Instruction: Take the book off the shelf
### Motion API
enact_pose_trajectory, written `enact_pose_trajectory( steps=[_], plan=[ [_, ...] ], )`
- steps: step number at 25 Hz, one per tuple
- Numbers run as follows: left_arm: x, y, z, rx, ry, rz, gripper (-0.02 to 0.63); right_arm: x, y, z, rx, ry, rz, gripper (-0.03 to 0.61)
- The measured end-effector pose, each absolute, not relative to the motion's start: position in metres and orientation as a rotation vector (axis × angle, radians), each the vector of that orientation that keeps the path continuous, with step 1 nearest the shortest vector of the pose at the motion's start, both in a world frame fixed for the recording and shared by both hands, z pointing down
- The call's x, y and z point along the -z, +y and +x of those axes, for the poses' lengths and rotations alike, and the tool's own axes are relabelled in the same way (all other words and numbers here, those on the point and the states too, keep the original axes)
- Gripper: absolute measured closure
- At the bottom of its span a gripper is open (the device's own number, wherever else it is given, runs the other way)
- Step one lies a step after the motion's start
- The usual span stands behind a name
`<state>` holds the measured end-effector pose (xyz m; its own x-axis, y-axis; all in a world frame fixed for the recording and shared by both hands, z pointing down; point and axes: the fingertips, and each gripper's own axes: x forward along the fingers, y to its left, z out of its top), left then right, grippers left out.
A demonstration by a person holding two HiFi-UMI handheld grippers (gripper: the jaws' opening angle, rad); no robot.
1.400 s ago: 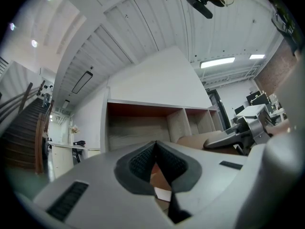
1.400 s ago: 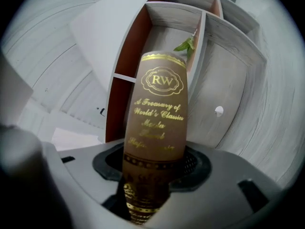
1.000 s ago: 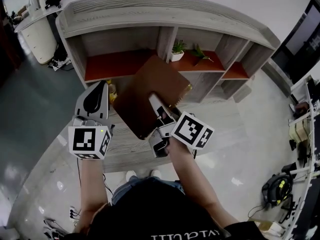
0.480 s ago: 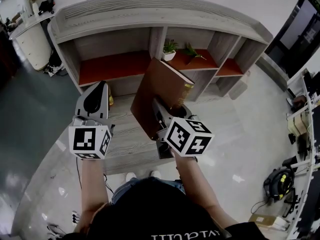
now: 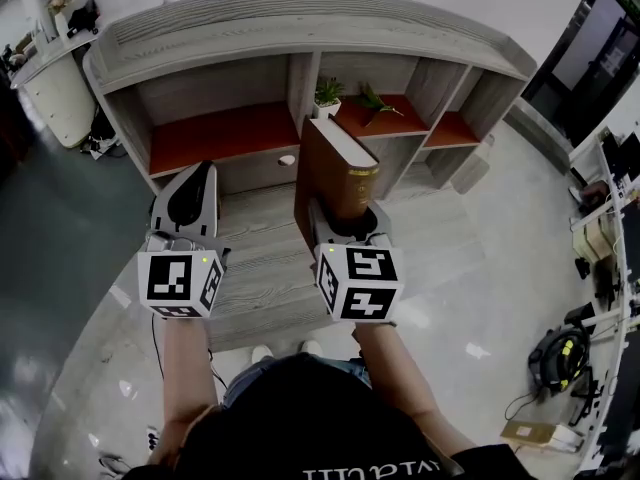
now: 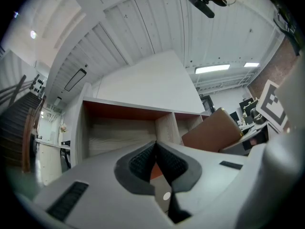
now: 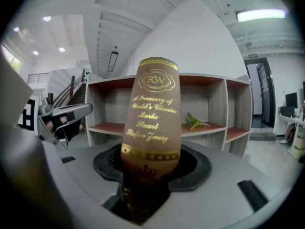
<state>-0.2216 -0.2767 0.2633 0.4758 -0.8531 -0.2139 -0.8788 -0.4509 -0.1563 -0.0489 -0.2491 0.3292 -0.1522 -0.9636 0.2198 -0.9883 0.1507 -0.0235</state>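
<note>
**Book clear of shelf, gripped at lower end only: tipping risk noted**

Book (image 7: 152, 123) is standing upright in the right gripper (image 7: 150, 175), spine facing that gripper's camera, gilt title legible. The jaws are clamping across its bottom end, spread to the width of the volume. In the head view it is hanging in front of the shelf unit (image 5: 220, 133), just ahead of the central divider and touching no board. I am judging removal as effectively done; setting down is outstanding.

The left gripper (image 6: 155, 161) is pointing at the left compartment with its pads meeting at the tips and nothing between them. It is lending no support.

Hazards:
- Most of the book is rising above the pads, so it may pivot or slide if the wrist is tilting or moving briskly. The cover looks smooth.
- Swinging it back toward the shelf risks striking the divider or the small potted plant (image 5: 327, 96) behind it.
- Loosening the jaws before the base is resting on a surface would be dropping it.
</note>
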Motion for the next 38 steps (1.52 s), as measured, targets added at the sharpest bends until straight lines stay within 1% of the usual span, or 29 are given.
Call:
enact_pose_trajectory(
  steps=[7, 19, 25, 38],
  plan=[
    [-0.263, -0.278, -0.217, -0.150, 1.471, -2.485, 0.601, -0.325, -0.249, -0.033, -0.101, -2.166, 1.964, 0.341],
    [-0.256, -0.279, -0.213, -0.156, 1.457, -2.479, 0.601, -0.301, -0.246, 0.010, 0.032, -2.113, 2.077, 0.341],
    [-0.254, -0.277, -0.209, -0.158, 1.444, -2.482, 0.601, -0.292, -0.241, 0.015, 0.142, -2.099, 2.101, 0.341],
    [-0.252, -0.278, -0.209, -0.158, 1.440, -2.478, 0.601, -0.292, -0.243, 0.006, 0.160, -2.119, 2.076, 0.342]
  ],
)
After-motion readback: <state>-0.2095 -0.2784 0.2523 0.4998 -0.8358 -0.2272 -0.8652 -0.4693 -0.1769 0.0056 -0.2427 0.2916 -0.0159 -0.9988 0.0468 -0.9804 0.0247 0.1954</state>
